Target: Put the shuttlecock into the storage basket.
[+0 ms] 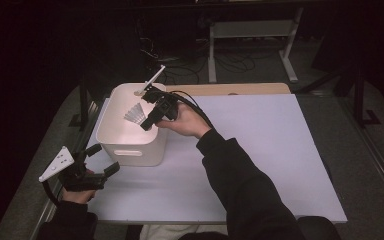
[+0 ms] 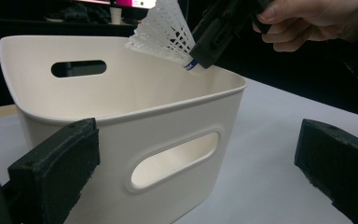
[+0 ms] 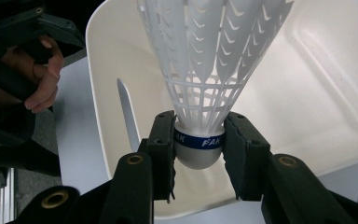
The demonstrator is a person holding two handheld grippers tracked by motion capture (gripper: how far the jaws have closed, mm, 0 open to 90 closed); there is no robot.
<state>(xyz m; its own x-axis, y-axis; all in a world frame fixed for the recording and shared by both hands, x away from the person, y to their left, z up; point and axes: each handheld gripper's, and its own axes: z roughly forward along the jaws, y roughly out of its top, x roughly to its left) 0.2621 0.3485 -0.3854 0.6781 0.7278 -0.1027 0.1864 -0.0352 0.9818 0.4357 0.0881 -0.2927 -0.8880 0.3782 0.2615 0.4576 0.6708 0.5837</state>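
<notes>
Clamped between the jaws of the right gripper point(image 3: 199, 154), a white plastic shuttlecock point(image 3: 205, 70) is held by its rounded cork, a blue band with lettering just above the pads. Its meshed skirt fans away from the jaws, hanging over the open mouth of a white plastic bin point(image 1: 130, 125). In the high view the right gripper point(image 1: 147, 125) reaches in over the bin's right rim, the shuttlecock point(image 1: 135, 114) above the interior and not touching the walls or the floor. No other thing is seen inside the bin on the parts of its floor and walls that show; oval handle cut-outs pierce its near and far walls. The bin stands at the left of a pale table point(image 1: 260, 150). Near the table's front left corner the left gripper point(image 1: 102, 162) rests low, its jaws apart with nothing between them, pointed toward the bin and well short of it. A white desk frame point(image 1: 252, 30) and loose cables stand on the dark floor beyond the table.
</notes>
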